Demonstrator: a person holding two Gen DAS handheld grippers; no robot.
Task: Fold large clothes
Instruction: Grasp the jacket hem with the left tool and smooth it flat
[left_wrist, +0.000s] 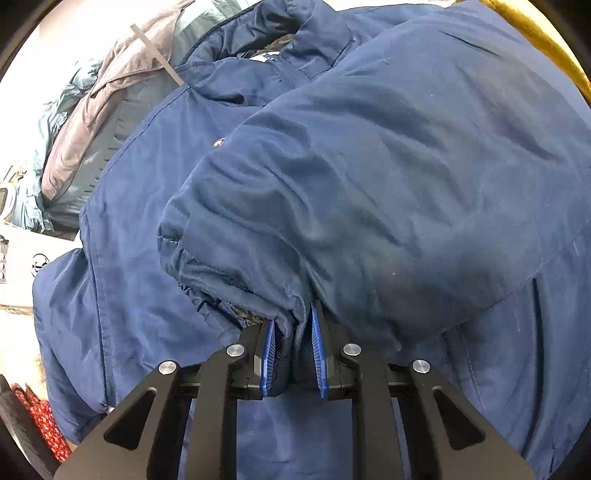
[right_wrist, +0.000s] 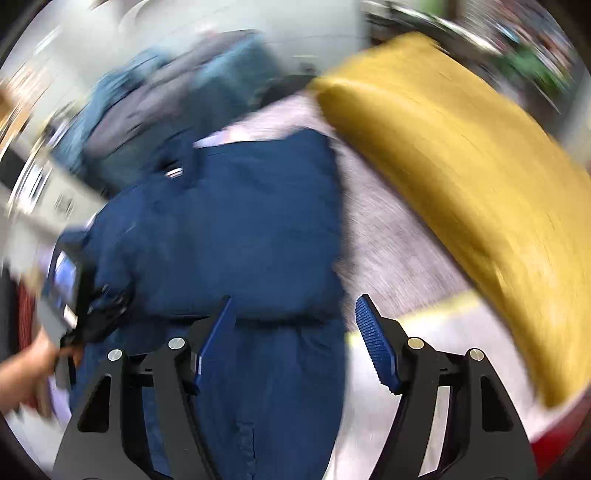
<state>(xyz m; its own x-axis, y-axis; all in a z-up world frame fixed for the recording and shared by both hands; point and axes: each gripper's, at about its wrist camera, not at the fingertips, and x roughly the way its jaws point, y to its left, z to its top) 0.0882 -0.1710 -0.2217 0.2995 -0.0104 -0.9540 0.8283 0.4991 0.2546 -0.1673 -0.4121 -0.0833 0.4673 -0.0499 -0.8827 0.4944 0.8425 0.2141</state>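
Left gripper: fingers drawn close together, with a fold of the gathered sleeve cuff of the navy jacket pinched between the blue pads. The sleeve lies folded across the jacket body and fills most of the left wrist view; the collar is at the far end, with a small white label visible inside it. Right gripper: fingers spread wide, nothing between them, held above the near part of the jacket; contact with the cloth cannot be determined, as this view is heavily motion-blurred. The jacket lies spread on a grey woven surface, and whether that is a bed, sofa or table cannot be told. A mustard-yellow cushion lies just beside the jacket on its right, running along that edge. Beyond the collar, on the left, a heap of other garments in grey-brown and teal is piled up. Red patterned fabric shows at the lower left edge of the left wrist view. In the right wrist view the person's left hand appears at the lower left, gripping the other tool's body. Pale wall shows behind.
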